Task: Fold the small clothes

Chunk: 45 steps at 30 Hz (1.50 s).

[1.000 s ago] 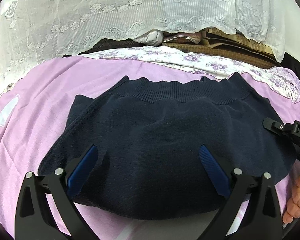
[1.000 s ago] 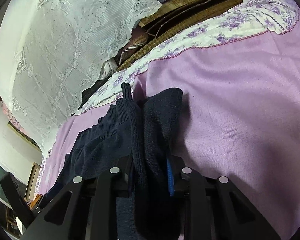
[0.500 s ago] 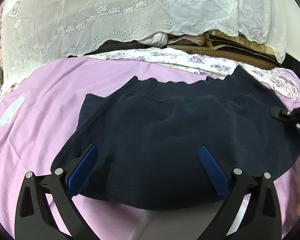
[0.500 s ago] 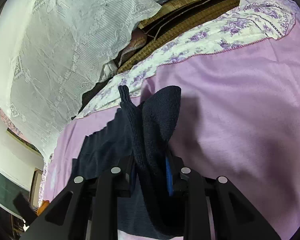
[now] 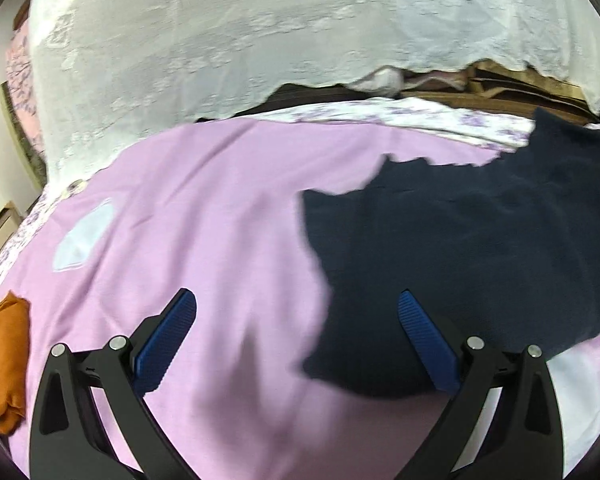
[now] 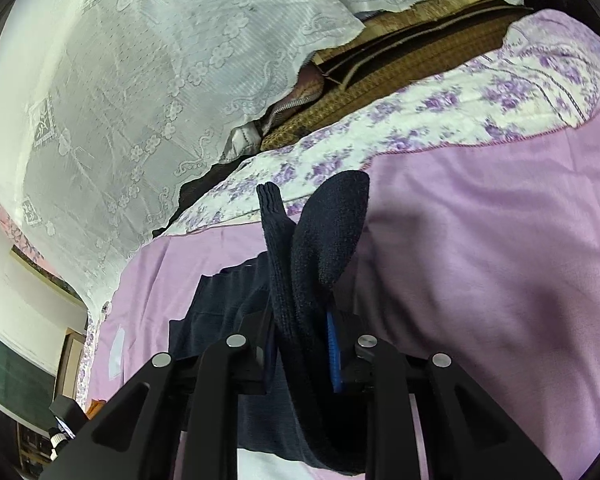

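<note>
Tongs on the right (image 6: 300,344) are closing on a bunched edge of the navy knit garment (image 6: 320,240), lifting it off the purple bed (image 5: 220,208); left tongs (image 5: 296,336) are hanging spread, empty. It's looking soft and floppy, so I'm guessing the ribbed corners are the spots to grab

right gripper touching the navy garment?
Touching. Right wrist view: the right gripper is closing, its fingers clamping a bunched fold of the navy garment.

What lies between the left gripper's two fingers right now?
In the left wrist view, the left gripper is open over bare purple sheet; only the navy garment's edge reaches in beside one of its fingers.
</note>
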Motion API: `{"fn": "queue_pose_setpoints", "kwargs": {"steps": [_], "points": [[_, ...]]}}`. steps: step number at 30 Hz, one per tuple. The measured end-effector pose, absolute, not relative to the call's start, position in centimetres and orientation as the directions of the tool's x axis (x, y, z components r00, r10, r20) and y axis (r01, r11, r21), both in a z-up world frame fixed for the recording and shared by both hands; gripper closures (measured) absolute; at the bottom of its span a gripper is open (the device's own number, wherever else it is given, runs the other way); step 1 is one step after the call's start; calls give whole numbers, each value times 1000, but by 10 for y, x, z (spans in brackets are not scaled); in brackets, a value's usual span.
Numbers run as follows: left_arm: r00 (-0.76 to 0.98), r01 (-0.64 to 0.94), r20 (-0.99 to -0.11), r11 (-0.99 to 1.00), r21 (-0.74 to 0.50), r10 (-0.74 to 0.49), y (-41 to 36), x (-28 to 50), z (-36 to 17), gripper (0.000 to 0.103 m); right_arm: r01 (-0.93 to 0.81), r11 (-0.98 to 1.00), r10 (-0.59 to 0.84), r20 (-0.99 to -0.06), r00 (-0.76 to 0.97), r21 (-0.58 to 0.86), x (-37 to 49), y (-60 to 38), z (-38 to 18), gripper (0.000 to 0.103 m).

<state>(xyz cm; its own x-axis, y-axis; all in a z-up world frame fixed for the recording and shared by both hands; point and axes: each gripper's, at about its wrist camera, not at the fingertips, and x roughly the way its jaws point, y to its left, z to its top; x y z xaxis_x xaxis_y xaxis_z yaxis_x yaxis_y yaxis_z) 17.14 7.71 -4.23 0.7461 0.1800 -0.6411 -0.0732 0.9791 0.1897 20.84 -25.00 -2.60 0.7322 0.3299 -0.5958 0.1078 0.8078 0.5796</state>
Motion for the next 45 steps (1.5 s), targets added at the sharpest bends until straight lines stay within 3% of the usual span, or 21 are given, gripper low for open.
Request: {"fn": "queue_pose_setpoints", "kwargs": {"steps": [6,14,28,36,38,41,45], "points": [[709,-131,-697,991,18,107,124,180,-46,4,120,813,318,-607,728,570,211,-234,-12,83],[747,-195,-645,981,26,165,130,174,-40,4,128,828,304,-627,717,547,219,-202,9,83],[673,-395,-736,878,-270,76,210,189,-56,4,83,872,307,-672,674,482,247,-95,29,83],[676,-400,-730,882,-250,99,207,189,-55,4,25,897,327,-702,633,441,252,-16,1,83],[675,-404,-732,877,-262,92,211,190,-56,4,10,903,334,-715,614,430,250,-1,-12,90],[675,-407,-733,872,-272,86,214,191,-57,4,1,901,358,-746,561,433,247,13,-38,90],[674,-407,-733,873,-269,89,214,191,-57,4,-63,942,305,-758,577,330,240,25,-45,89]]}}
